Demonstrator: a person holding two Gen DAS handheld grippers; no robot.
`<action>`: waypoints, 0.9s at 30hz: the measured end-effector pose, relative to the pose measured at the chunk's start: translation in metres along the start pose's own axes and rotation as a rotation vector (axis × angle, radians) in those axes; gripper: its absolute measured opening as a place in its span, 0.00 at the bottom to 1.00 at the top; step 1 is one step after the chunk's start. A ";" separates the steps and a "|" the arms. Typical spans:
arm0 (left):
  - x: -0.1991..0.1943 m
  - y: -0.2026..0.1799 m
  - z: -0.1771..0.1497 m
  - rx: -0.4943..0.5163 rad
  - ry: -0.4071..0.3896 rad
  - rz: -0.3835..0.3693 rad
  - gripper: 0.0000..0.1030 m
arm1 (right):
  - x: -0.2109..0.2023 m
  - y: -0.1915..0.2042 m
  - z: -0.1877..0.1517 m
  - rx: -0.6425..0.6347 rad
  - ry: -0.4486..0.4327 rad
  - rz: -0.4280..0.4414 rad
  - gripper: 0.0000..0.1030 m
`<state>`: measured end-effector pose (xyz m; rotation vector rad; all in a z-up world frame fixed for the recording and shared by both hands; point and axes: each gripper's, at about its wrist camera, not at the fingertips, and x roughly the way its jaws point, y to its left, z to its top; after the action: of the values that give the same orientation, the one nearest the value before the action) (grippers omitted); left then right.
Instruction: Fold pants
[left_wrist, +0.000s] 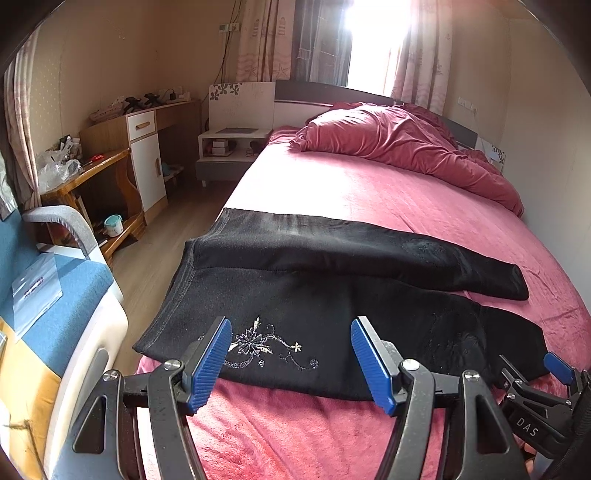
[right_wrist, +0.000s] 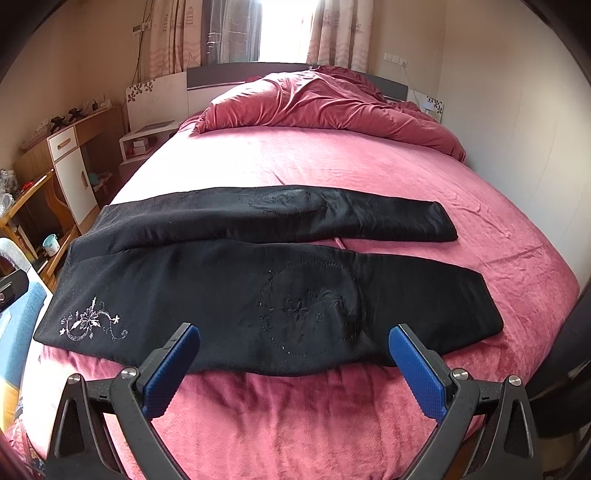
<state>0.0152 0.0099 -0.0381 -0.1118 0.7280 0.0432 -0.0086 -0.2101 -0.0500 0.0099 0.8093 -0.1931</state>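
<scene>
Home bedroom, pink-sheeted bed (right_wrist: 332, 162), rumpled duvet (right_wrist: 325, 103), curtained window (left_wrist: 369, 40), probably a nightstand (left_wrist: 225, 147)

Your left gripper (left_wrist: 290, 350) is held low and level, pointing forward, with its two blue-padded jaws spread wide and nothing between them. Your right gripper (right_wrist: 295, 360) sits in the same pose, jaws wide apart and holding nothing. In the left wrist view, the right one shows at the near right edge, just beside the left, with one blue pad (left_wrist: 559, 367) visible.
</scene>
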 end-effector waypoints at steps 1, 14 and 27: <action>0.002 0.000 -0.001 0.002 0.006 -0.003 0.67 | 0.002 -0.001 -0.001 0.004 0.009 0.010 1.00; 0.079 0.081 -0.023 -0.303 0.247 -0.265 0.65 | 0.064 -0.073 -0.036 0.323 0.208 0.249 1.00; 0.133 0.180 -0.057 -0.617 0.372 -0.211 0.92 | 0.111 -0.245 -0.068 0.829 0.223 0.155 0.90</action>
<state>0.0627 0.1821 -0.1852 -0.8017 1.0517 0.0452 -0.0257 -0.4637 -0.1603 0.8846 0.8976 -0.3733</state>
